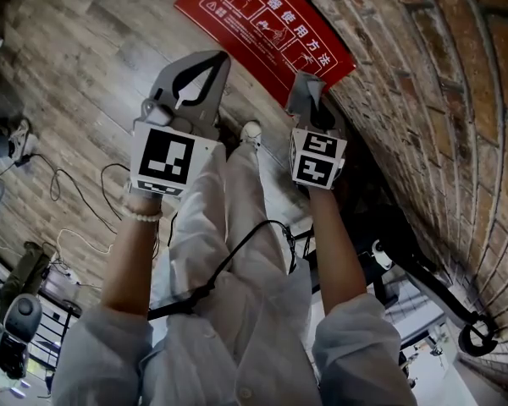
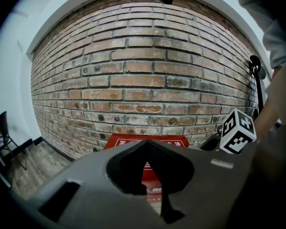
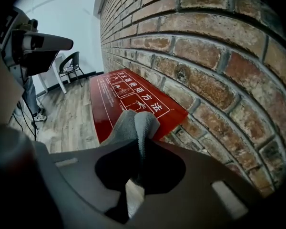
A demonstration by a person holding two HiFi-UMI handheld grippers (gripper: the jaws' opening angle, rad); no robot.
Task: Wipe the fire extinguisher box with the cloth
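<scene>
Head view: left gripper (image 1: 212, 59) and right gripper (image 1: 309, 85) are hovering near the red fire extinguisher box (image 1: 262, 19), which is sitting against the brick wall (image 1: 423, 74). Left gripper view: fingers are meeting, holding nothing. Right gripper view: fingers are clamping the grey cloth (image 3: 136, 125) near the box.

A: What colour is the box (image 1: 267, 28)?
B: Red, with white print and line drawings. The cloth (image 3: 138, 125) is grey, finely woven.
A: And the wall (image 1: 432, 83)?
B: Red-brown bricks, pale mortar lines. The floor (image 1: 76, 66) is grey-brown wood planks.
A: The left gripper (image 1: 205, 60)?
B: Grey; its cube (image 1: 162, 161) bears black-and-white squares. The right gripper (image 1: 307, 87) matches. The sleeves (image 1: 102, 358) are pale grey-white.
</scene>
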